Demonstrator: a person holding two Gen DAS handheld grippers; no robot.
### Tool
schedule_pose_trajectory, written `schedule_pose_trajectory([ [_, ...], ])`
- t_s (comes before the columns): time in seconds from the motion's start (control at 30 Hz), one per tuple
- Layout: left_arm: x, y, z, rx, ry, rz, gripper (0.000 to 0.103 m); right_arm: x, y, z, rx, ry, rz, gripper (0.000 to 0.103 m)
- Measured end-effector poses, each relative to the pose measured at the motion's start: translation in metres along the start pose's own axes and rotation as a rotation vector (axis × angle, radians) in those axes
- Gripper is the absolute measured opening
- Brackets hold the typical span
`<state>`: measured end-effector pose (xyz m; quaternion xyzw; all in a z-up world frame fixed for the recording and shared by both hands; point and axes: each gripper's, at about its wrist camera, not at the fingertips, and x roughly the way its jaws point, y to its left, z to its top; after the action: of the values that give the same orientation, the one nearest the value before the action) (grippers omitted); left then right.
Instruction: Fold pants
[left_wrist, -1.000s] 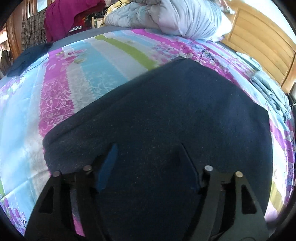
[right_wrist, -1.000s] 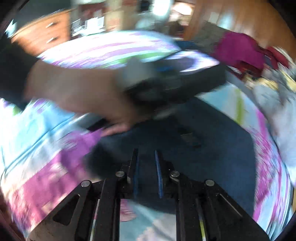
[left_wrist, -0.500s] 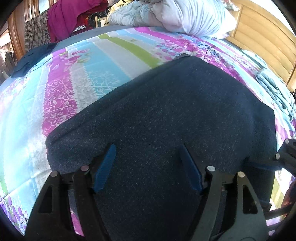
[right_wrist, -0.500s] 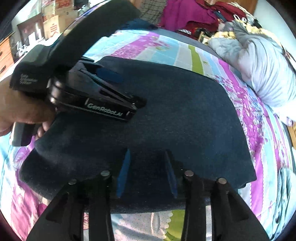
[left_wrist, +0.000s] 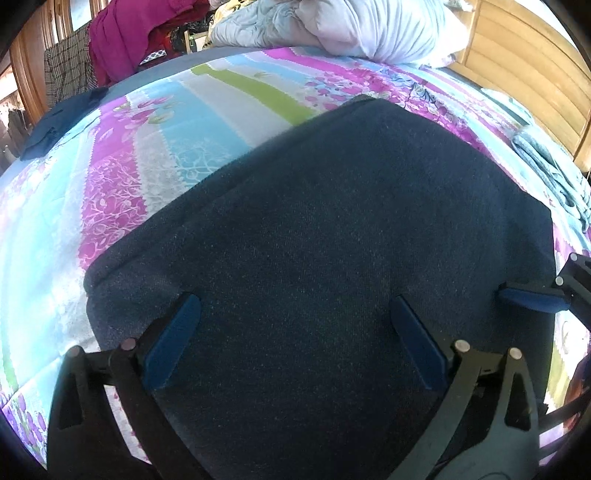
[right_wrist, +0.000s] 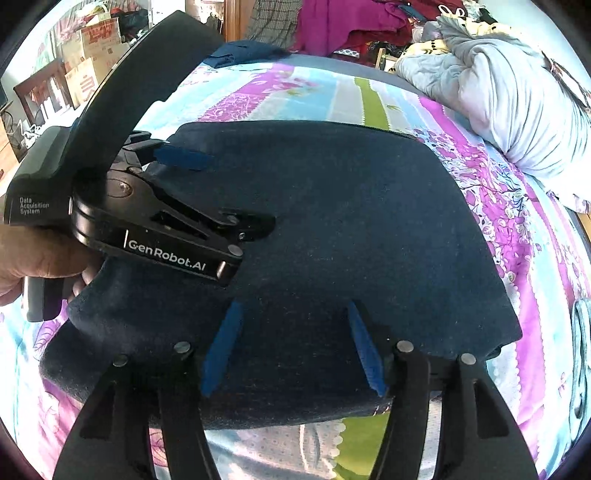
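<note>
Both my grippers hover over the pants (left_wrist: 332, 240), folded into a dark block on the striped bedspread (left_wrist: 155, 155); left gripper (left_wrist: 295, 343) and right gripper (right_wrist: 293, 345) have just been opening, gripping nothing; next I need an edge to pinch

The left gripper (right_wrist: 221, 192) reads "GenRobot.AI" in white along its black side plate; its grey housing, further left, reads "Data Acquisition System" (small print). Cardboard boxes (right_wrist: 88, 59) far left bear illegible red print.
</note>
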<state>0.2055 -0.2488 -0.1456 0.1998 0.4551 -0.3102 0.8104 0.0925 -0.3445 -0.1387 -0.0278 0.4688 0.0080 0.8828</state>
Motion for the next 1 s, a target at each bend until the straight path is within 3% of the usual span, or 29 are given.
schedule_pose_trajectory([
  [0.27, 0.001, -0.003, 0.000, 0.005, 0.003, 0.005, 0.103, 0.000, -0.007, 0.001, -0.004, 0.006, 0.010, 0.064],
  [0.47, 0.000, 0.000, -0.002, -0.004, -0.005, -0.006, 0.103, -0.005, -0.027, 0.015, 0.032, -0.054, -0.012, 0.064],
  [0.53, 0.000, 0.002, -0.002, -0.016, -0.006, -0.023, 0.103, 0.007, -0.035, 0.009, 0.051, 0.007, -0.003, 0.064],
  [0.63, -0.002, 0.003, -0.004, -0.018, -0.009, -0.035, 0.103, -0.007, -0.040, -0.014, 0.027, -0.011, 0.027, 0.064],
  [0.73, -0.003, 0.004, -0.004, -0.023, -0.010, -0.034, 0.103, -0.025, -0.042, -0.016, -0.007, 0.001, 0.006, 0.063],
  [0.87, -0.003, 0.003, -0.006, -0.018, -0.019, -0.028, 0.103, -0.055, -0.045, 0.006, -0.100, -0.168, -0.046, 0.064],
  [0.93, -0.004, 0.005, -0.006, -0.022, -0.021, -0.038, 0.103, -0.031, -0.070, 0.013, -0.060, -0.127, -0.086, 0.064],
  [1.0, -0.004, 0.006, -0.006, -0.024, -0.025, -0.047, 0.103, -0.006, -0.092, 0.002, -0.013, -0.029, -0.100, 0.062],
])
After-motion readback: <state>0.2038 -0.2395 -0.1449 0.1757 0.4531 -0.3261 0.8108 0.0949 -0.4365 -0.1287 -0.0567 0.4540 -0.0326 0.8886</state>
